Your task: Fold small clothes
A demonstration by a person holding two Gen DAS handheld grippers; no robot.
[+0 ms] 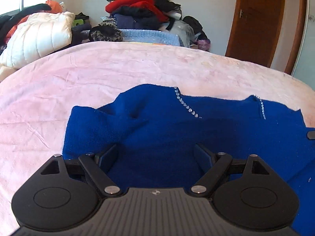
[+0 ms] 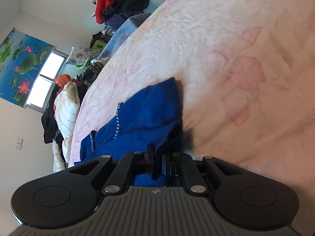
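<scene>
A small blue knit garment (image 1: 161,125) with rhinestone trim lies on the pink bedspread (image 1: 98,74). My left gripper (image 1: 156,153) is open, low over the garment's near part, its fingers spread on either side of the cloth. In the right wrist view, tilted sideways, my right gripper (image 2: 157,157) is shut on a fold of the blue garment (image 2: 149,110) at its edge, with cloth pinched between the fingers. A tip of the right gripper shows at the right edge of the left wrist view (image 1: 311,134).
A white puffer jacket (image 1: 39,37) and a heap of clothes (image 1: 141,11) lie along the far side of the bed. A wooden door (image 1: 256,19) stands at the right. A window with a floral blind (image 2: 25,64) is at the far wall.
</scene>
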